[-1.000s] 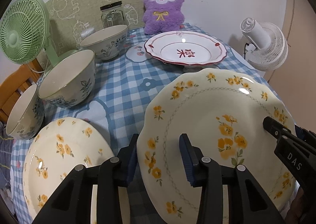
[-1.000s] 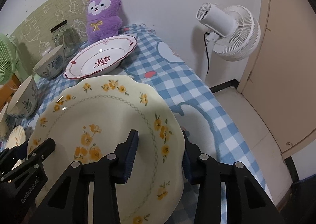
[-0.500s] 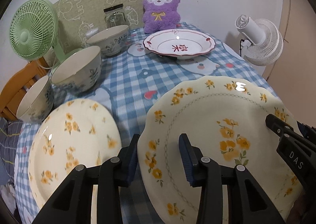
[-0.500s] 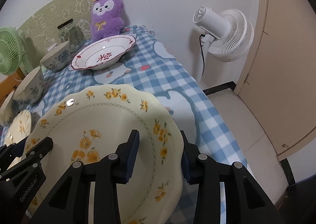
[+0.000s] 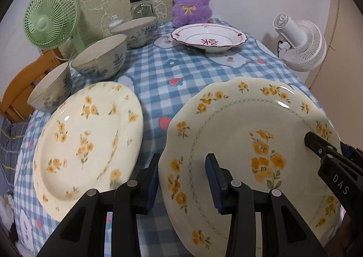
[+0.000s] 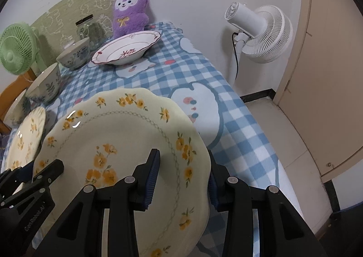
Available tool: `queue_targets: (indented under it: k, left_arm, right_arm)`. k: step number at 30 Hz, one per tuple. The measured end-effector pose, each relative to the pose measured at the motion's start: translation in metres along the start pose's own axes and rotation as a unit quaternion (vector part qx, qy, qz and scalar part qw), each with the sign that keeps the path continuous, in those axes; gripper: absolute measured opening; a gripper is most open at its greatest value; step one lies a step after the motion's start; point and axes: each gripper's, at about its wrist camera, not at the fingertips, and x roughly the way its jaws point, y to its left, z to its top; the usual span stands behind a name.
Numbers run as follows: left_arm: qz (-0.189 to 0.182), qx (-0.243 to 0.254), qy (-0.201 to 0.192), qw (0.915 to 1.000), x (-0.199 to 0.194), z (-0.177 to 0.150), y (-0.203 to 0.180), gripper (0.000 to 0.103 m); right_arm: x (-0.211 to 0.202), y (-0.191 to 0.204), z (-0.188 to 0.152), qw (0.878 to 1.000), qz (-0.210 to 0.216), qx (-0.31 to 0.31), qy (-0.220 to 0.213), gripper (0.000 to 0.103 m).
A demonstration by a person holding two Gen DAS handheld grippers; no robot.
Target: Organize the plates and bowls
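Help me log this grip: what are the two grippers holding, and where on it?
Both hold the scalloped cream plate with yellow flowers: left gripper clamps its left rim, right gripper its right rim.

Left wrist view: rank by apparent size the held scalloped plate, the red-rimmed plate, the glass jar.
1. Scalloped plate, though nearness to the camera inflates it.
2. Red-rimmed plate.
3. Glass jar.

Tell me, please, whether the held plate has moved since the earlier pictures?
Yes. The held plate, gripped by the left gripper and the right gripper, has drawn back from the red-rimmed dish, nearer the table's front edge.
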Motion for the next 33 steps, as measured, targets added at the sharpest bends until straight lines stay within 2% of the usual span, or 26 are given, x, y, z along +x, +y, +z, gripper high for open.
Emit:
queue_targets:
  k: [15,18,19,21,22,23,25,28,33]
  left_arm:
    - [-0.006,-0.008,0.000,0.9999,-0.007,-0.011,-0.005,0.039]
    - [-0.004,-0.009,0.000,1.0000,-0.007,-0.011,-0.006,0.047]
    - [0.005,-0.007,-0.001,1.0000,-0.007,-0.011,-0.007,0.058]
    - [0.014,0.000,-0.004,0.9999,-0.009,-0.010,-0.008,0.072]
    - [0.013,0.001,-0.009,0.9999,-0.010,-0.010,-0.008,0.073]
    - [0.008,0.000,-0.015,0.9999,-0.014,-0.009,-0.008,0.074]
    - [0.004,0.000,-0.020,0.9998,-0.016,-0.006,-0.008,0.082]
    - [0.004,-0.007,-0.026,0.9996,-0.020,-0.003,-0.005,0.084]
    - [-0.010,-0.022,-0.026,0.9994,-0.026,-0.003,-0.001,0.085]
  right_arm:
    - [0.000,-0.004,-0.002,1.000,0.000,0.009,0.005,0.045]
    - [0.001,-0.004,-0.001,1.000,-0.003,0.008,0.006,0.045]
    - [0.000,-0.003,-0.001,1.000,-0.006,0.006,0.004,0.046]
    - [-0.003,0.000,0.001,1.000,-0.017,-0.002,-0.003,0.047]
    - [-0.006,0.002,0.002,1.000,-0.022,-0.008,-0.010,0.053]
    - [-0.008,0.002,0.003,1.000,-0.024,-0.010,-0.015,0.067]
    - [-0.014,0.003,0.005,0.999,-0.026,-0.010,-0.027,0.085]
    - [-0.025,0.003,0.006,0.998,-0.028,-0.007,-0.051,0.087]
    - [-0.034,0.008,0.007,0.998,-0.024,-0.012,-0.052,0.087]
